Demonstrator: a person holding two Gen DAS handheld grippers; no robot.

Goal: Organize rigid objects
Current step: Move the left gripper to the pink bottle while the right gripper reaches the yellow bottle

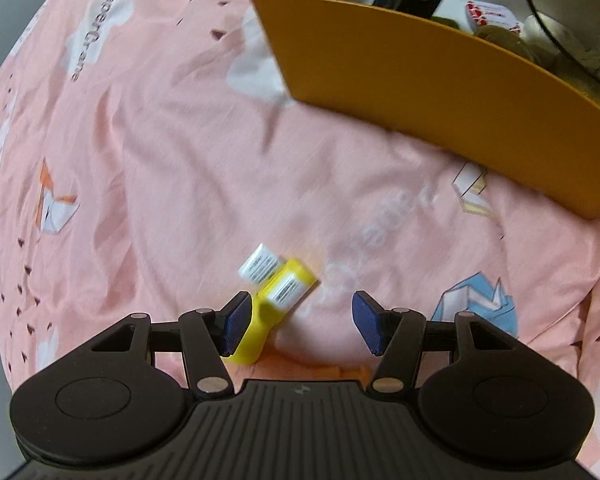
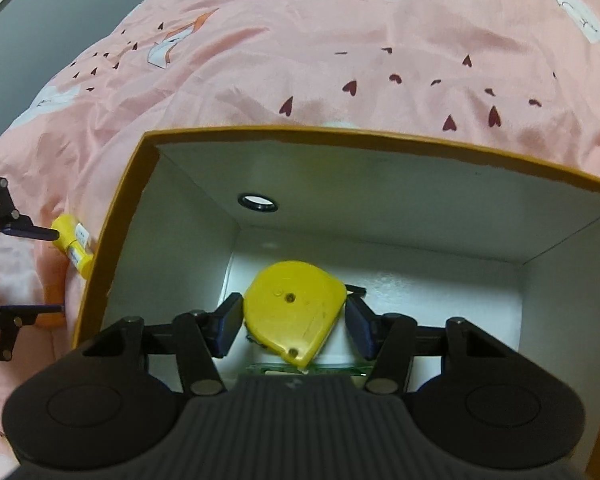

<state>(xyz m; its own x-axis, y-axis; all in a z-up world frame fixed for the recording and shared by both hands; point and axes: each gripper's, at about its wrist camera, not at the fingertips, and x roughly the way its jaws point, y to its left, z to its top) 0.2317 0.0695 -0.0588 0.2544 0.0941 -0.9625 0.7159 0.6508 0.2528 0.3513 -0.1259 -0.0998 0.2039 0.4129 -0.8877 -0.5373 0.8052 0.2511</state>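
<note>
In the right wrist view my right gripper reaches down into the orange box, and its blue pads press on both sides of a yellow tape measure. In the left wrist view my left gripper stands open just above the pink bedsheet. A small yellow item with white labels lies partly between the jaws, close against the left pad. The same yellow item shows left of the box, by the left gripper's fingertips.
The box wall stands up at the upper right of the left gripper. Inside it lie a red-and-white packet, olive-green things and a green item under the tape measure. Wrinkled sheet spreads left and beyond.
</note>
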